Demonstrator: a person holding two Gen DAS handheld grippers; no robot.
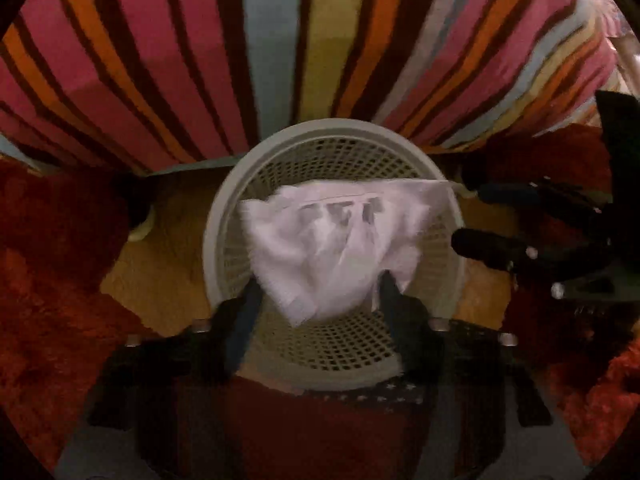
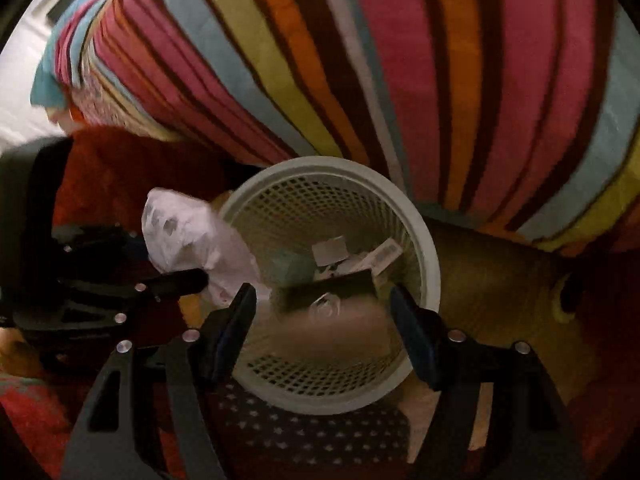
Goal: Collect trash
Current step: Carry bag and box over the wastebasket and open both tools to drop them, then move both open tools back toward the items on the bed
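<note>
Both tools point down at a round white basket on the floor, next to a bed with a stripy cover.

The left tool has its two fingers spread apart. A white crumpled plastic bag sits between and just past the tips, over the mouth of the basket. The pads do not look like they press on it, so the bag seems let go. It is blurry, so I cannot be sure it touches one finger.

The right tool is about half open and holds nothing. Right under it is the inside of the basket, with small bits of paper trash at the bottom. The left tool and the bag are off to its left side.

The bag looks very light, soft and floppy. It may be a bit slippery and can drift or catch on the rim. I think a pinch on a bunched-up fold works best, not on a loose flat edge.
</note>
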